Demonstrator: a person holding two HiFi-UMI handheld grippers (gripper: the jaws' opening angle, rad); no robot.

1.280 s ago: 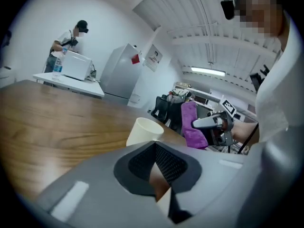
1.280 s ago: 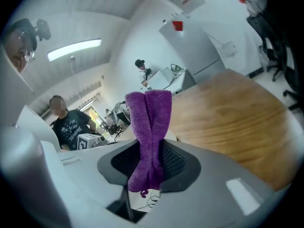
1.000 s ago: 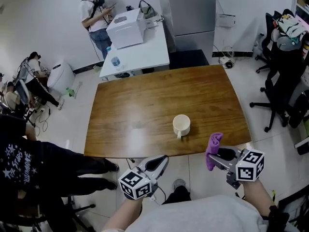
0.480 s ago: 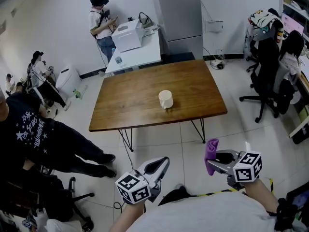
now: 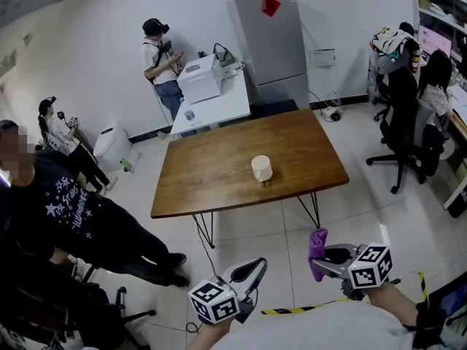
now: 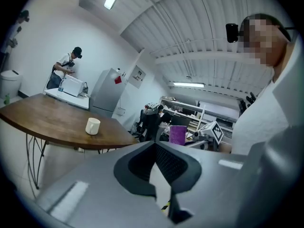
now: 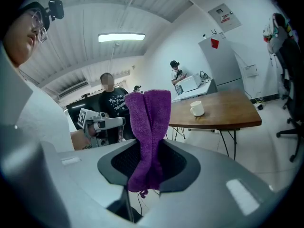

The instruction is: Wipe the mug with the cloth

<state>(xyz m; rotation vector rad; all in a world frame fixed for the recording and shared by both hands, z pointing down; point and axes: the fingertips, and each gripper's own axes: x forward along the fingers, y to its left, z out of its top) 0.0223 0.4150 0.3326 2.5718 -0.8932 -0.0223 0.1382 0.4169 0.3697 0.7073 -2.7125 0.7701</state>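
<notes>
Standing upright and alone on the wooden tabletop (image 5: pixel 211 184), the mug (image 5: pixel 261 168) is well ahead of both grippers and out of their reach, its handle on the side facing them. No wiping appears to have started; nothing touches the mug.

The purple cloth (image 7: pixel 148 127) is already in hand. The right gripper (image 5: pixel 321 257) is clenched on its middle, so a folded length stands up above the jaws and a short tail hangs below. The left gripper (image 5: pixel 255 267) is clenched too, with nothing between its jaws.

By my reading, the approach, steadying the mug and the wiping itself are all left to do.

A stretch of bare floor (image 5: pixel 248 232) lies between the grippers and the tabletop's near edge, and it looks clear straight ahead. A person in a dark star-print top (image 5: pixel 80 217) stands off to the left of the left gripper, close to the tabletop's near corner. Office chairs (image 5: pixel 405 122) sit ahead and to the right of the right gripper, apart from the tabletop. A strip of yellow-and-black tape (image 5: pixel 292 310) crosses the floor under the grippers.
</notes>
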